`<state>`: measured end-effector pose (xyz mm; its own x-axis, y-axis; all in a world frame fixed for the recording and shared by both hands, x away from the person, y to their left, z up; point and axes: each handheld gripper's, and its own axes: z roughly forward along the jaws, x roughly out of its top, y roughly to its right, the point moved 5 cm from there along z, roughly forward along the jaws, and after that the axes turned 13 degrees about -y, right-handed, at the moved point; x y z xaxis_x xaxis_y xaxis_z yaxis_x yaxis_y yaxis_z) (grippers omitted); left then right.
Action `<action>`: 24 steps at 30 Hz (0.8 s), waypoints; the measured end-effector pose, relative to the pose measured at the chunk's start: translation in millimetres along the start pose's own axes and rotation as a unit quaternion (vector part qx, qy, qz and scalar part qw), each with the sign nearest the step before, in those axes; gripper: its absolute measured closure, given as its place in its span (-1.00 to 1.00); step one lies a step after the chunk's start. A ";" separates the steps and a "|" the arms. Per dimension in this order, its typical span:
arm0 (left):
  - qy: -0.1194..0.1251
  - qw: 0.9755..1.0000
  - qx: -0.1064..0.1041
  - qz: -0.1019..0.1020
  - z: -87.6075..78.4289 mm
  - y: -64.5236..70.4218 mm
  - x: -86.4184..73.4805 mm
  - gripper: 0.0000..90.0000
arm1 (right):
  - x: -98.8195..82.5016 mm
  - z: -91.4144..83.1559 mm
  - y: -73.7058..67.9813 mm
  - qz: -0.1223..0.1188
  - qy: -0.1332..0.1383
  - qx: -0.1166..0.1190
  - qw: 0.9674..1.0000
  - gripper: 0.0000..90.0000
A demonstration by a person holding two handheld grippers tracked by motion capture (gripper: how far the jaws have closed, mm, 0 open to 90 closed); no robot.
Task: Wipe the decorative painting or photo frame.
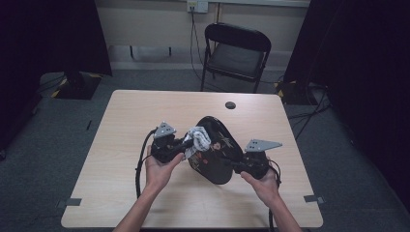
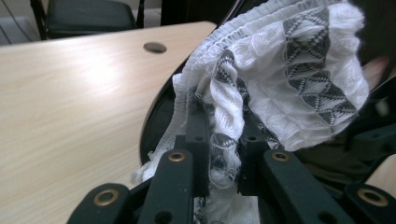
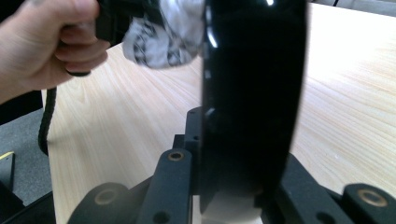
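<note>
A glossy black oval tray [image 1: 215, 150] with a printed picture is tilted above the middle of the wooden table. My right gripper [image 1: 238, 166] is shut on its near right rim; in the right gripper view the dark tray edge [image 3: 252, 93] stands up between the jaws. My left gripper [image 1: 187, 144] is shut on a bunched white cloth with grey woven bands [image 1: 199, 137], pressed against the tray's left side. In the left gripper view the cloth [image 2: 280, 79] bulges above the jaws over the black tray rim [image 2: 156, 121].
The light wooden table [image 1: 145, 111] has a round cable hole [image 1: 230, 105] near its far edge. A black folding chair [image 1: 235, 53] stands behind the table. Dark curtains hang at both sides, and cables trail on the grey floor.
</note>
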<state>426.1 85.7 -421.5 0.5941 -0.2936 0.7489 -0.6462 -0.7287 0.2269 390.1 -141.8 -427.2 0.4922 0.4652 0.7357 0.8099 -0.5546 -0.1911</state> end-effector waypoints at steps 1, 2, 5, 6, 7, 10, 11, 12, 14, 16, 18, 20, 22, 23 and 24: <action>0.000 1.000 0.000 0.000 0.0 0.0 0.0 0.76 | 0.0 0.0 0.0 0.000 0.000 0.000 1.000 0.77; -0.001 1.000 -0.002 -0.008 1.0 -2.6 -3.0 0.76 | 0.5 0.5 -0.2 0.001 0.000 -0.001 1.000 0.77; -0.017 1.000 0.001 -0.012 8.3 -10.1 -14.4 0.76 | 1.9 1.6 0.2 -0.001 -0.001 -0.002 1.000 0.77; -0.023 1.000 0.002 -0.014 11.0 -11.9 -17.3 0.76 | 2.3 1.9 0.4 0.000 -0.001 -0.003 1.000 0.77; -0.028 0.999 0.004 -0.017 13.2 -13.4 -20.2 0.76 | 2.7 2.2 0.5 0.000 -0.001 -0.003 1.000 0.77; -0.038 0.999 -0.004 -0.035 19.0 -15.5 -29.6 0.76 | 3.4 2.6 1.0 0.001 -0.001 -0.003 1.000 0.77; -0.038 0.999 -0.004 -0.035 19.0 -15.5 -29.6 0.76 | 3.4 2.6 1.0 0.001 -0.001 -0.003 1.000 0.77; -0.044 0.998 -0.007 -0.041 20.0 -15.2 -31.8 0.76 | 3.6 2.6 1.2 0.001 -0.001 -0.002 1.000 0.77; -0.044 0.998 -0.005 -0.036 16.8 -12.7 -28.2 0.76 | 3.6 2.6 1.0 0.001 -0.002 -0.004 1.000 0.78; -0.038 0.999 -0.008 -0.033 13.9 -11.0 -24.9 0.76 | 3.6 2.6 0.9 0.000 -0.002 -0.005 1.000 0.79; -0.011 0.999 -0.020 -0.029 4.1 -6.2 -13.0 0.75 | 3.3 2.6 1.7 0.000 -0.003 -0.006 1.000 0.80; -0.005 1.000 -0.014 -0.020 2.1 -5.2 -9.3 0.75 | 3.3 2.6 1.5 0.000 -0.004 -0.005 1.000 0.80; 0.001 0.999 -0.016 -0.029 5.0 -6.4 -10.2 0.75 | 3.5 2.6 1.1 0.002 -0.004 -0.005 1.000 0.79; -0.002 1.000 -0.011 -0.029 6.2 -6.5 -12.4 0.75 | 3.7 2.6 0.5 0.003 -0.005 -0.004 1.000 0.78; -0.006 1.000 -0.007 -0.025 7.6 -6.0 -14.7 0.75 | 4.1 2.4 -0.2 0.003 -0.006 -0.004 1.000 0.78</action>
<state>424.9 89.7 -438.6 0.6314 -0.2657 0.7286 -0.6230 -0.7332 0.2725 392.7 -138.1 -425.7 0.5009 0.4704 0.7265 0.8042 -0.5632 -0.1898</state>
